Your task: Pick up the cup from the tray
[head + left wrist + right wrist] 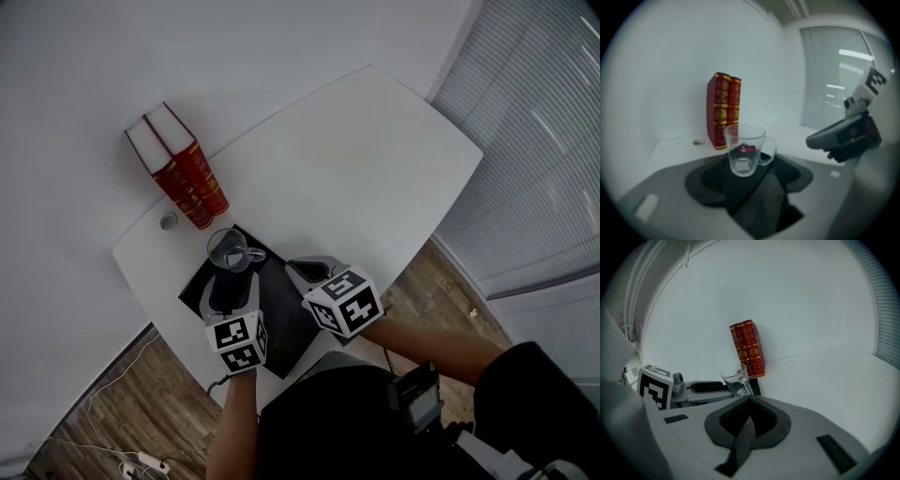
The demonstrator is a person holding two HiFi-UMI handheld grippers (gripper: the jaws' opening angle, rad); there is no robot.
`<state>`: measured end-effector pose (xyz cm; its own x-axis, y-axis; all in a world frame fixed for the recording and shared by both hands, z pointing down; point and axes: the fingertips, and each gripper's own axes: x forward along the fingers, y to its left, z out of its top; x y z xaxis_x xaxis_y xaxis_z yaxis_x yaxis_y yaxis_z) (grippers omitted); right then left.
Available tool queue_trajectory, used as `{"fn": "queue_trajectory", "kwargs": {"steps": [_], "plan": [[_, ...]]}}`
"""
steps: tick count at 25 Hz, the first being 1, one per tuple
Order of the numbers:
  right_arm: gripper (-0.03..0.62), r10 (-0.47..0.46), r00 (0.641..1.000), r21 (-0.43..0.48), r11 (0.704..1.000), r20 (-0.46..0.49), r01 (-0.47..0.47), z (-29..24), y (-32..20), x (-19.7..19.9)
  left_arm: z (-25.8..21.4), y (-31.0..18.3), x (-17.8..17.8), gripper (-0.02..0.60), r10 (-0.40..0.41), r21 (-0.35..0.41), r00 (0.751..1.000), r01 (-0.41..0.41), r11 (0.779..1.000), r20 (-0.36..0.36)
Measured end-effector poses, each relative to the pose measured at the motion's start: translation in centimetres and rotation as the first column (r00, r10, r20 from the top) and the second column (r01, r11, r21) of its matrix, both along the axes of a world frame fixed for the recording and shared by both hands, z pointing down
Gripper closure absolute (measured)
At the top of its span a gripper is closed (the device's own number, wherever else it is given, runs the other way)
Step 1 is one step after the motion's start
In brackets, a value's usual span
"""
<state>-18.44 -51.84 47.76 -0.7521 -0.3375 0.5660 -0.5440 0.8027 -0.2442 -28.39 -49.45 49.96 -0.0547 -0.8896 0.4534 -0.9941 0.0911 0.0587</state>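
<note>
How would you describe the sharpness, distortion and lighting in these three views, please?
Head view: even, soft light, fairly sharp, no glare on the table. Left gripper view: strong fisheye with black corners, soft overall, the cup hazy, bright streaks on the blinds. Right gripper view: same fisheye vignette, the books reasonably crisp.

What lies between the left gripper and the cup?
Only bare black tray. The cup stands straight ahead of the open left gripper, with nothing else in that stretch, as that gripper's own view shows.
</note>
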Motion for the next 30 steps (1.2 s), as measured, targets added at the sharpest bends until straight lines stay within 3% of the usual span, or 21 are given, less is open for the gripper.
{"fn": "queue_trajectory", "kwargs": {"steps": [3, 14, 21, 30], "plan": [[0.582, -0.008, 1.000, 0.002, 1.000, -0.005, 0.008, 0.1, -0.6, 0.2, 0.3, -1.1, -0.3, 0.245, 0.011, 0.019, 1.000, -0.011, 1.000, 0.013], [0.582, 0.009, 0.999, 0.010, 1.000, -0.037, -0.008, 0.8, -2.4, 2.2, 1.7, -4.2, -1.7, 0.230, 0.006, 0.028, 0.997, -0.008, 1.000, 0.077], [0.582, 0.032, 0.998, 0.006, 0.999, -0.054, -0.031, 1.1, -3.3, 3.5, 1.7, -6.5, -1.7, 0.169, 0.070, 0.052, 0.993, -0.075, 0.996, 0.096], [0.582, 0.046, 0.996, -0.016, 0.999, -0.075, -0.048, 1.7, -3.7, 4.9, 1.7, -8.7, -1.2, 0.164, 0.125, 0.038, 0.984, -0.130, 0.991, 0.124]]}}
